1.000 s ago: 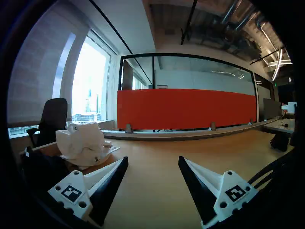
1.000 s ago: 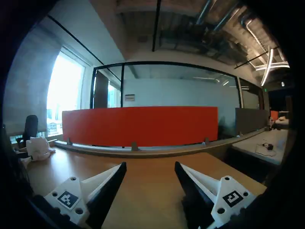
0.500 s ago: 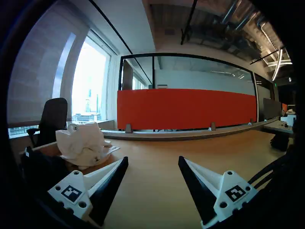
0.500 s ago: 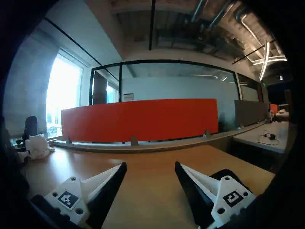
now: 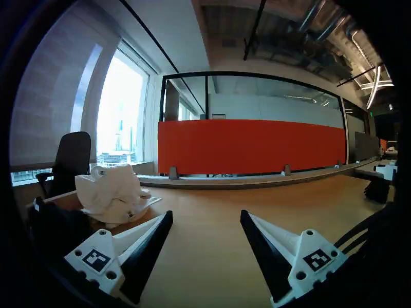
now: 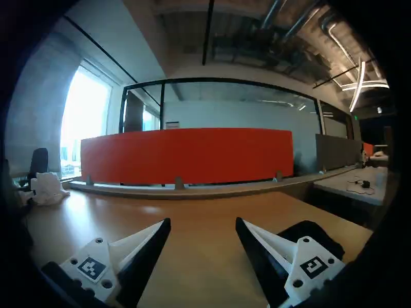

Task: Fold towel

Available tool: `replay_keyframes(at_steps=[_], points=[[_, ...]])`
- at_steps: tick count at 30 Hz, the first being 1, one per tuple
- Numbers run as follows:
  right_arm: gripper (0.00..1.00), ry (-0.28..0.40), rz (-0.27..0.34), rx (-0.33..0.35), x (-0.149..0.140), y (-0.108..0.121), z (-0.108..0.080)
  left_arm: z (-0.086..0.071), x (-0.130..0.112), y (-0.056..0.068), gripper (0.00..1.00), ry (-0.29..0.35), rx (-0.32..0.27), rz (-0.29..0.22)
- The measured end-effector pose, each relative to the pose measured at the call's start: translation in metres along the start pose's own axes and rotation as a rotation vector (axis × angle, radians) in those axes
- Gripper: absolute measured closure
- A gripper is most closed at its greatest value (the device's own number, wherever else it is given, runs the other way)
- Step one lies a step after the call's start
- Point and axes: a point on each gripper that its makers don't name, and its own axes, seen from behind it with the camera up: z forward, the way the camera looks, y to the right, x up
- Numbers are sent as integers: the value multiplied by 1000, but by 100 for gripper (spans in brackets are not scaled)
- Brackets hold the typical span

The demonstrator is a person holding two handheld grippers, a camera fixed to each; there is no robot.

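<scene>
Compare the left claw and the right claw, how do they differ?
The left claw is close to the crumpled white towel; the right claw is far from it. A black object lies beside the right claw, the towel beside the left claw. Both are open, empty, over the wooden table.

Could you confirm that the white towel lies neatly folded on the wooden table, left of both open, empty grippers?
Not quite: the towel is not folded but crumpled in a heap, as the left gripper view shows. It does lie on the wooden table, left of the left gripper and right gripper, whose jaws stand open and empty.
</scene>
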Motion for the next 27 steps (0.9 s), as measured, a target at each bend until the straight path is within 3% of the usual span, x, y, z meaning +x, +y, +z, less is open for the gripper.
replay_keyframes(at_steps=[7, 27], points=[[2, -11, -3, 30, -8, -9, -1, 0, 0, 0, 2, 0, 0, 0], [3, 7, -1, 36, -9, -12, -5, 0, 0, 0, 2, 0, 0, 0]])
